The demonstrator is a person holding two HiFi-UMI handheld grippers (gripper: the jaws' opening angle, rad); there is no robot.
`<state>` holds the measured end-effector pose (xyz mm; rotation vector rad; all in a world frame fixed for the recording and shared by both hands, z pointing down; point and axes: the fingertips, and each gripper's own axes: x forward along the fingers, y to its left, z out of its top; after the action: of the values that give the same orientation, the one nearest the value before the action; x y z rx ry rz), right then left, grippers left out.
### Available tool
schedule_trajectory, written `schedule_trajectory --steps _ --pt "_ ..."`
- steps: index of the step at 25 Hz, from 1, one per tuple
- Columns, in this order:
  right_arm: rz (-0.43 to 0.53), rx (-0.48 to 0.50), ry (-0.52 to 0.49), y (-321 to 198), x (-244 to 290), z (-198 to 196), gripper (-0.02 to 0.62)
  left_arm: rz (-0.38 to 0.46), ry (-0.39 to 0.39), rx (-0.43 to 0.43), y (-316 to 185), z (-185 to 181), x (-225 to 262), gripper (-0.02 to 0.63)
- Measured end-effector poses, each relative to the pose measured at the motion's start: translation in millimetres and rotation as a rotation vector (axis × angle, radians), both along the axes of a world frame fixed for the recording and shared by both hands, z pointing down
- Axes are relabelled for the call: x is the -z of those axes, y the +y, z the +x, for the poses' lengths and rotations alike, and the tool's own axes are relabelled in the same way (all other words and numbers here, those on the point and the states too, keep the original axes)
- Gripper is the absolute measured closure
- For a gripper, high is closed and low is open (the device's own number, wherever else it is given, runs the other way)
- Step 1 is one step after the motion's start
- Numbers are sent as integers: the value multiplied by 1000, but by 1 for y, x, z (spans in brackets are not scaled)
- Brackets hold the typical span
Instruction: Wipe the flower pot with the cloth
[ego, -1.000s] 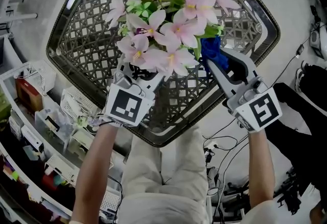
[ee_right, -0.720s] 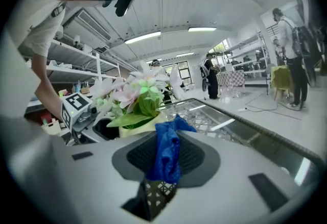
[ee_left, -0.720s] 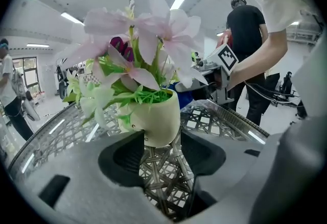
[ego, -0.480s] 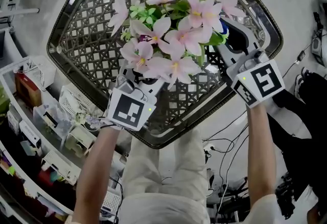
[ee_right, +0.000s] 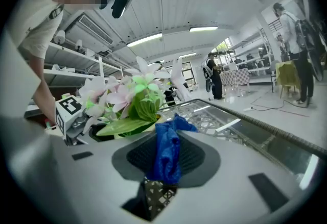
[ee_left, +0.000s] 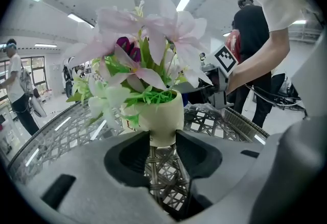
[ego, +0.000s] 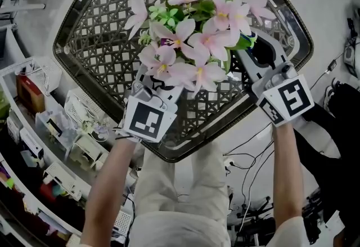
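- Closest to the head camera, two forearms [ego: 109, 184] reach up from 6 o'clock. Each ends in a marker cube, the left cube [ego: 149, 120] at 7 o'clock of the frame's middle and the right cube [ego: 288, 100] at 3 o'clock.
- The left gripper [ee_left: 162, 141] points toward 12 o'clock, under the blooms. Its jaws have just been closing and are clenched on the narrow foot of the flower pot [ee_left: 161, 116], with a pad against each side.
- The cream flower pot stands upright on the table near its middle, at 12 o'clock of the left marker cube.
- The right gripper [ee_right: 166, 133] comes in from 4 o'clock of the pot. Its jaws are clamped on the blue cloth [ee_right: 167, 154], which is bunched upright between them, its top poking past the tips toward the leaves.
- Leaves hide whether the cloth touches the pot.
- Pink flowers [ego: 191, 43] with green leaves spread wide above the pot and hide it from the head camera.
- The table [ego: 101, 32] has a woven lattice top and a dark rim, with one corner pointing to 6 o'clock.
- Farther off at 8 o'clock stand shelves [ego: 50, 128] crowded with small items.
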<state>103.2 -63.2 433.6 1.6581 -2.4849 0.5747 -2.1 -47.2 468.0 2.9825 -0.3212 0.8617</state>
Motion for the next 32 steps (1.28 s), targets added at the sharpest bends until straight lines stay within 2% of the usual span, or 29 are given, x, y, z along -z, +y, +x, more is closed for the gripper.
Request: schedule_trajectory --steps 10,18,27,32 --pt "-24 -28 -56 37 2 -16 485 -12 10 21 1 1 1 453" --pt "-44 -58 -81 53 0 -31 485 -16 1 -4 4 -1 1 449" --pt "-64 1 -42 61 -1 -50 485 -24 3 -53 8 -1 0 443" --pt "-63 70 -49 63 3 -75 486 -6 -24 -122 15 -1 -4 443"
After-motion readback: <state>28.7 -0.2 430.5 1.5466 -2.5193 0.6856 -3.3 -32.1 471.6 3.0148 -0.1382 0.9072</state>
